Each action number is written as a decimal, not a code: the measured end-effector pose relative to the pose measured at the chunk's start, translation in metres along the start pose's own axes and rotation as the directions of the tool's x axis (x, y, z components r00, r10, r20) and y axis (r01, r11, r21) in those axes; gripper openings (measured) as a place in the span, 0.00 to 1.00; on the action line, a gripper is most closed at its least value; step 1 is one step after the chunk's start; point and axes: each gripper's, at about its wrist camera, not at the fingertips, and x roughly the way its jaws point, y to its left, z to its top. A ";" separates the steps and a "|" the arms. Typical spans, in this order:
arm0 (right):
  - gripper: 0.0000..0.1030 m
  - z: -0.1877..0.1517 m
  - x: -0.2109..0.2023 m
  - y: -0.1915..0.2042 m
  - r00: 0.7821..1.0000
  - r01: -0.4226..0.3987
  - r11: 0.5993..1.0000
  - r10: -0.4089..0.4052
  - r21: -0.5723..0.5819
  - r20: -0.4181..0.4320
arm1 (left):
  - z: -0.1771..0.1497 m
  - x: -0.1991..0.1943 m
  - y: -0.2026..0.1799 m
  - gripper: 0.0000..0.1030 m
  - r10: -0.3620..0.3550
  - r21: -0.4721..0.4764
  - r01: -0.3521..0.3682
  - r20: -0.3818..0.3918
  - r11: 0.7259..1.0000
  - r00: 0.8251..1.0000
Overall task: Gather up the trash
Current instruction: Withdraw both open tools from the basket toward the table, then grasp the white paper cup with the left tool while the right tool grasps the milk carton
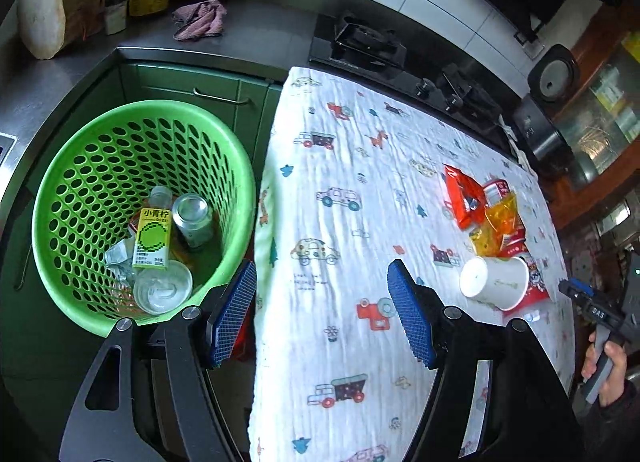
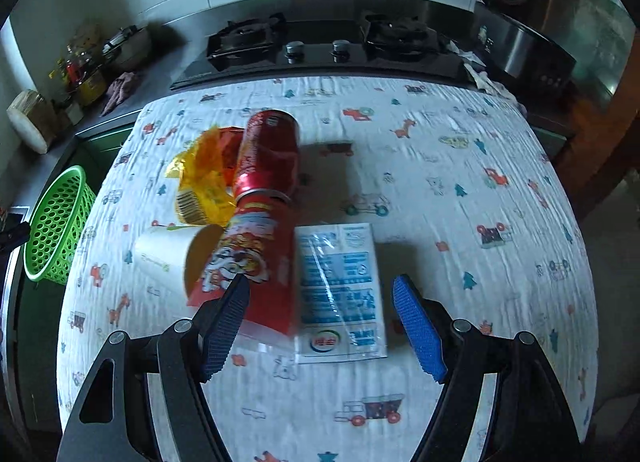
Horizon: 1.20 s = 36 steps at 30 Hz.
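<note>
Green perforated plastic basket (image 1: 100,166), round, standing on the floor beside the table edge and in front of the green cabinet doors (image 1: 208,94): contents are one clear plastic bottle with a yellow-green label (image 1: 152,236), one silver drinks can (image 1: 194,218) lying next to it, one clear round plastic lid or cup (image 1: 162,292) nearest the rim, and one scrap of crumpled whitish wrapper (image 1: 118,256); four items counted, anything underneath hidden. Table under a white cloth printed with small cars and animals (image 2: 440,190): trash still lying there in one cluster near the middle, comprising one red drinks can (image 2: 266,158) on its side, one red printed snack tube or carton (image 2: 260,258) touching the can's lower end, one white paper cup (image 2: 168,254) tipped on its side with its mouth against the tube, one yellow-orange crinkled plastic wrapper (image 2: 204,186) beside the can, and one flat blue-and-white plastic packet (image 2: 340,290) lying just right of the tube; five items counted. Left gripper (image 1: 322,312): blue-padded jaws spread wide, nothing between them, hanging over the table edge between basket and cloth. Right gripper (image 2: 322,326): jaws spread wide, holding nothing, poised above the near end of the blue-and-white packet and the tube; whether the left pad touches the tube cannot be told.
</note>
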 end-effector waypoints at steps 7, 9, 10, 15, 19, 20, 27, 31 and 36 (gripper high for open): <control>0.69 -0.014 0.016 -0.014 0.999 -0.027 1.000 0.027 0.011 -0.047 | -0.012 0.021 -0.050 0.66 -0.051 0.100 0.056 -0.048 0.993 0.998; 0.69 -0.016 0.020 -0.014 0.998 -0.032 0.999 0.032 0.000 -0.057 | -0.016 0.027 -0.066 0.66 -0.069 0.141 0.077 -0.065 0.987 0.996; 0.69 -0.017 0.021 -0.013 0.998 -0.030 1.000 0.030 -0.006 -0.059 | -0.018 0.030 -0.074 0.66 -0.078 0.163 0.089 -0.072 0.983 0.994; 0.69 -0.019 0.026 -0.015 0.997 -0.038 0.999 0.038 -0.002 -0.073 | -0.025 0.040 -0.115 0.66 -0.118 0.287 0.142 -0.099 0.947 0.988; 0.69 -0.019 0.029 -0.016 0.995 -0.049 0.999 0.049 -0.006 -0.082 | -0.032 0.047 -0.148 0.67 -0.130 0.411 0.168 -0.119 0.896 0.984; 0.69 -0.019 0.029 -0.015 0.995 -0.052 0.999 0.051 -0.011 -0.085 | -0.033 0.049 -0.155 0.71 -0.129 0.438 0.170 -0.122 0.883 0.984; 0.69 -0.017 0.031 -0.015 0.993 -0.066 0.997 0.063 -0.026 -0.101 | -0.039 0.067 -0.194 0.76 -0.134 0.620 0.200 -0.151 0.759 0.979; 0.73 -0.017 0.031 -0.015 0.992 -0.069 0.997 0.065 -0.034 -0.112 | -0.044 0.080 -0.212 0.76 -0.135 0.721 0.222 -0.177 0.657 0.975; 0.75 -0.018 0.030 -0.015 0.989 -0.073 0.997 0.067 -0.037 -0.132 | -0.050 0.094 -0.230 0.76 -0.141 0.814 0.252 -0.209 0.523 0.968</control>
